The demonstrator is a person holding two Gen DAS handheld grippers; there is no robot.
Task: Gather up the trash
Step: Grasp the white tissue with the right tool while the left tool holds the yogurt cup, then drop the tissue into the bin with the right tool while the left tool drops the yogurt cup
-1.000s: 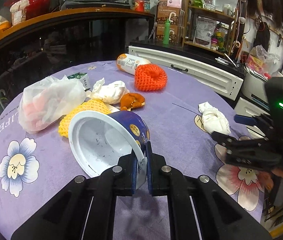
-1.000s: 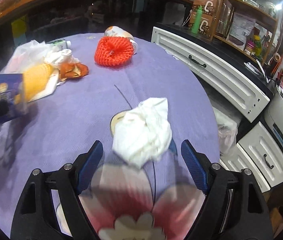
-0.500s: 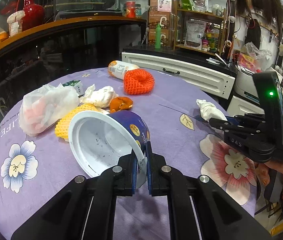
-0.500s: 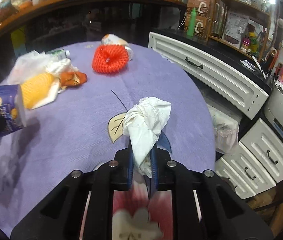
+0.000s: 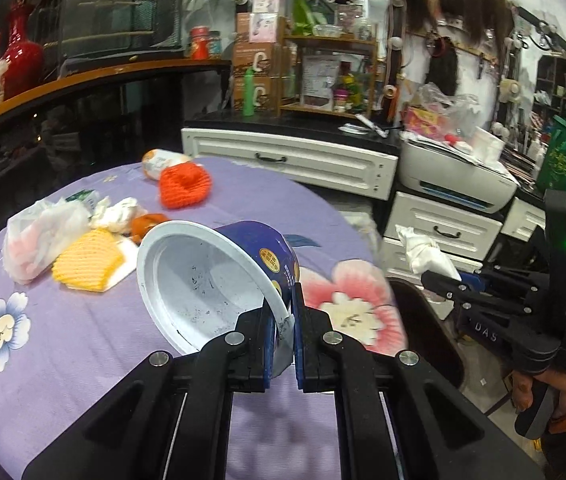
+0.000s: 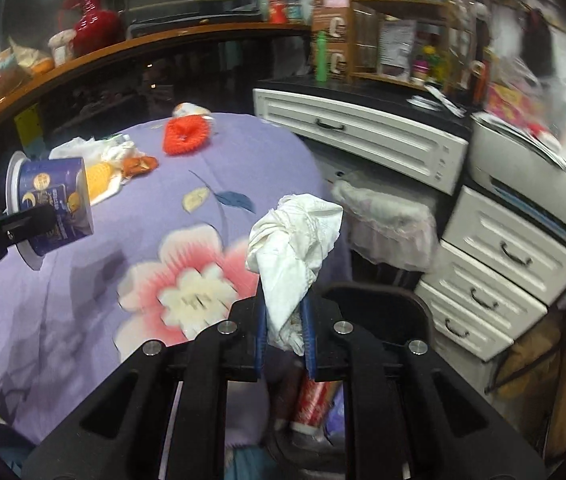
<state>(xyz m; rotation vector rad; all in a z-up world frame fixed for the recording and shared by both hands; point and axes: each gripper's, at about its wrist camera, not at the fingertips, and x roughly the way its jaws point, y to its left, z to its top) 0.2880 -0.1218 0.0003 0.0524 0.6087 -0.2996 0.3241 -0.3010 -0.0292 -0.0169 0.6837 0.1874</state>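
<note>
My left gripper [image 5: 283, 320] is shut on the rim of an empty blue-and-white paper cup [image 5: 211, 276], held tilted above the purple flowered table [image 5: 63, 360]; the cup also shows in the right wrist view [image 6: 53, 206]. My right gripper [image 6: 285, 324] is shut on a crumpled white tissue [image 6: 295, 244] and holds it off the table's right edge, above a dark bin [image 6: 363, 312] with trash in it. The tissue also shows in the left wrist view [image 5: 423, 256]. More trash lies at the table's far left: a white plastic bag [image 5: 39, 240], yellow foam net [image 5: 87, 260], red foam net [image 5: 185, 184].
White drawer cabinets [image 6: 495, 280] and a printer [image 5: 455, 176] stand right of the table. A plastic-lined basket [image 6: 387, 224] sits between table and drawers. A curved wooden counter [image 5: 83, 80] with a red vase runs behind. An orange peel [image 5: 145, 224] and a lying bottle [image 5: 159, 162] are on the table.
My right gripper closed on the tissue, lifted it and carried it right, off the table edge over the bin. My left gripper, still holding the cup, moved right too.
</note>
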